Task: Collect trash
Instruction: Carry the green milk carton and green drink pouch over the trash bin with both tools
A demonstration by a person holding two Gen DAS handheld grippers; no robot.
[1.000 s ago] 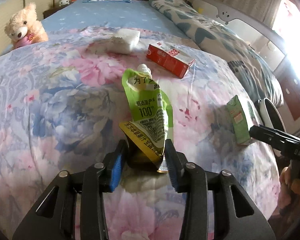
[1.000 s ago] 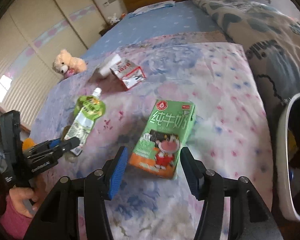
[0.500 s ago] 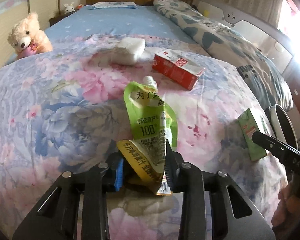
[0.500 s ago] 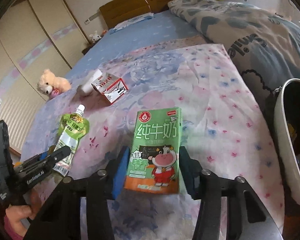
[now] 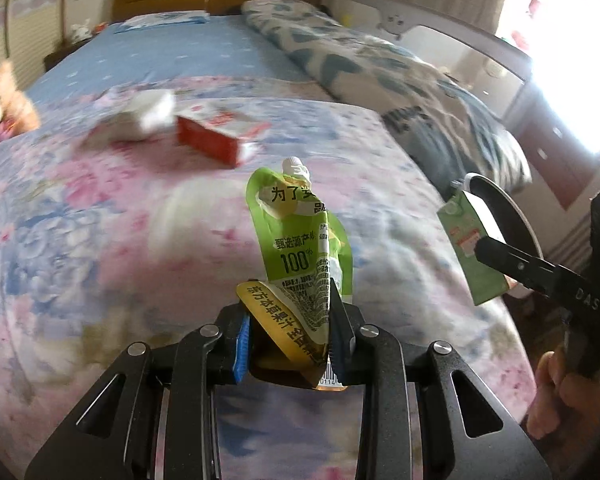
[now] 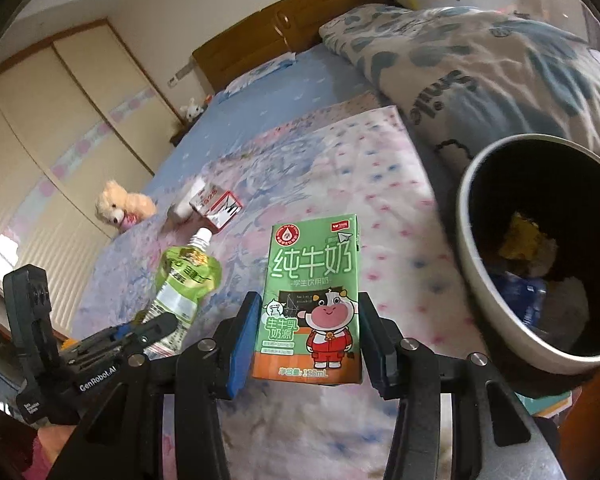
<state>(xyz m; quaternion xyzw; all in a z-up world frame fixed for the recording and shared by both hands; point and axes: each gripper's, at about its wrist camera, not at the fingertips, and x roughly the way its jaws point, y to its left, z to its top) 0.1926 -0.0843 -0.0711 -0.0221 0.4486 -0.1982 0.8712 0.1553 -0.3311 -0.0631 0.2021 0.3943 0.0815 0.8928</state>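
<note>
My left gripper is shut on the bottom of a crumpled green juice pouch, which stands up between its fingers above the floral quilt. In the right wrist view the right gripper is shut on a green milk carton, held upright with its sides pressed by both blue pads. A grey-rimmed dark trash bin with rubbish inside stands just right of the carton, beside the bed. The pouch and the left gripper show at lower left there.
A red carton and a white box lie farther up the quilt. A teddy bear sits at the left edge of the bed. A folded duvet lies on the right side. A hand holds the right gripper.
Both grippers closed on their items and lifted them off the quilt. The views swung right, and the bin now looms large beside the carton.
</note>
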